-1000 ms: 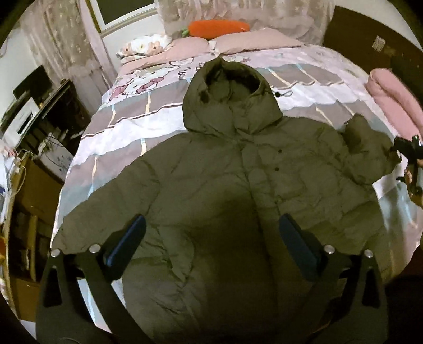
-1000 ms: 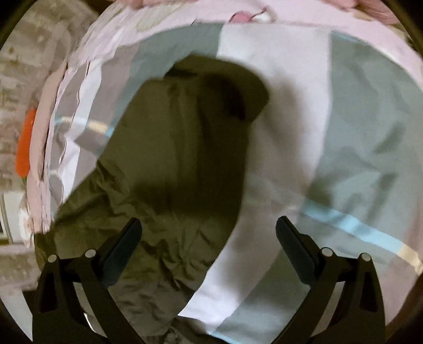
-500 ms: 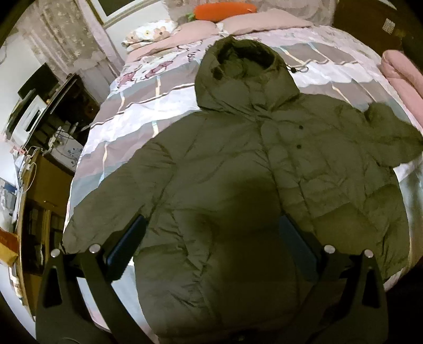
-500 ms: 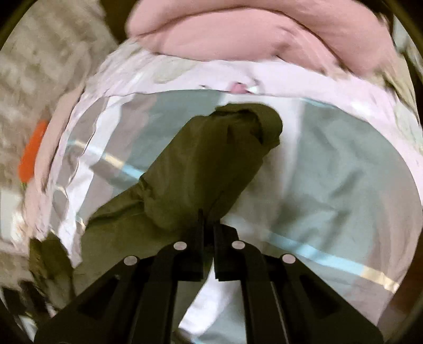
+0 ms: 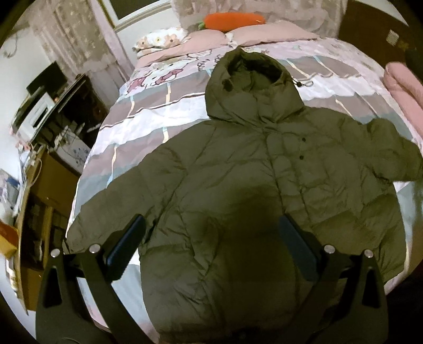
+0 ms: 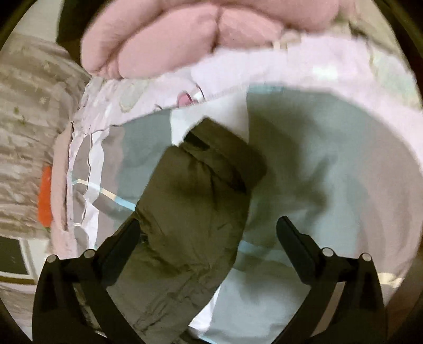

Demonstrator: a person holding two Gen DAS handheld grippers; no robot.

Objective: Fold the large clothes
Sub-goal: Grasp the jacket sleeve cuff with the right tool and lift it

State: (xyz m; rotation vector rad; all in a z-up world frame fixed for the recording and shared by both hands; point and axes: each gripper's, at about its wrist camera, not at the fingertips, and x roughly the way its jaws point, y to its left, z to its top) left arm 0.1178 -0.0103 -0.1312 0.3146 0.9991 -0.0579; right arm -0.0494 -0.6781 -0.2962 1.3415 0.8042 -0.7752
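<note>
Olive jacket (image 5: pixel 238 185) lies flat, front up, on bed (image 5: pixel 148 111). Left gripper (image 5: pixel 211 240) and right gripper (image 6: pixel 207 238): fingers wide, holding nothing. Right hovers over sleeve (image 6: pixel 195 201); grip near cuff, fold across chest w/o bunching.

Left wrist view: high over the bed's (image 5: pixel 148 111) foot, facing the headboard, whole jacket (image 5: pixel 251 190) framed. Right wrist view: close above one sleeve (image 6: pixel 195 211), facing down. Shared: that sleeve, the striped cover.

The jacket (image 5: pixel 251 190) lies front-up on the bed (image 5: pixel 148 127), hood toward the pillows (image 5: pixel 264 31). A carrot plush (image 5: pixel 232 18) rests on the pillows.
</note>
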